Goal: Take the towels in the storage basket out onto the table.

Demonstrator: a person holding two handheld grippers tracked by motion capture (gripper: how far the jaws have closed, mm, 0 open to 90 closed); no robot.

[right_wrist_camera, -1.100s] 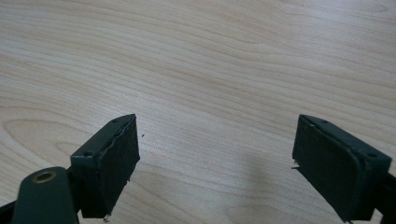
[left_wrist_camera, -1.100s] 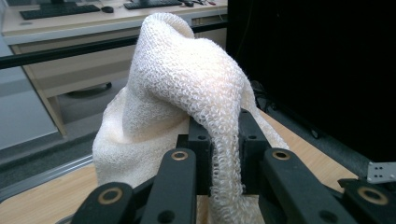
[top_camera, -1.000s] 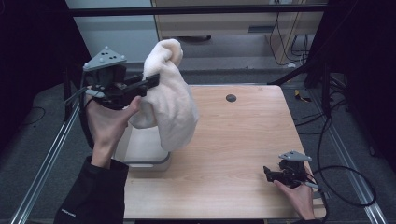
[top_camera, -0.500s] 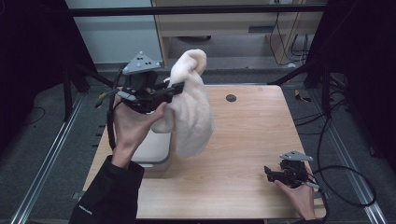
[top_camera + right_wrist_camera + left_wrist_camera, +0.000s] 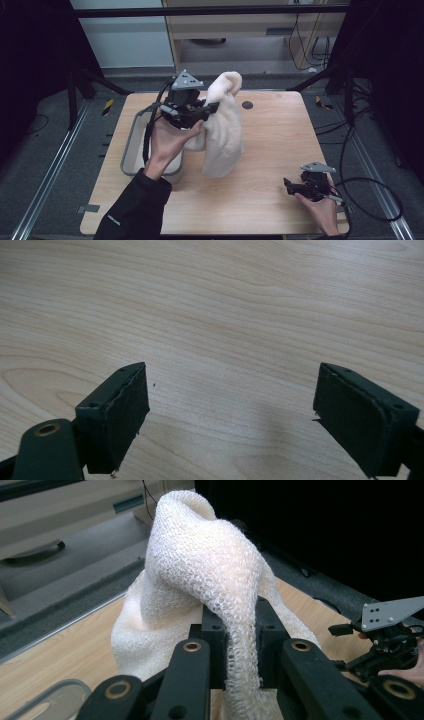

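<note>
A cream knitted cloth [image 5: 223, 127] hangs above the middle of the wooden table, its lower end close to the tabletop. My left gripper [image 5: 212, 106] is shut on a fold near the cloth's top. In the left gripper view the knit [image 5: 200, 585] bunches up over the jaws and a strip of it is pinched between the two pads, at my left gripper [image 5: 240, 645]. My right gripper [image 5: 288, 184] rests low at the table's front right corner, held by a hand. Its pads [image 5: 120, 415] stand wide apart over bare wood, with nothing between them at my right gripper [image 5: 232, 420].
A grey rectangular bin [image 5: 131, 145] stands on the table's left side, just behind my left forearm. A small dark round hole [image 5: 247, 105] marks the tabletop at the back. Cables [image 5: 370, 185] trail off the right edge. Metal frame rails run along both sides.
My left hand has carried the cloth rightward and lower, from above the bin toward the table's middle. The right gripper has stayed where it was.
</note>
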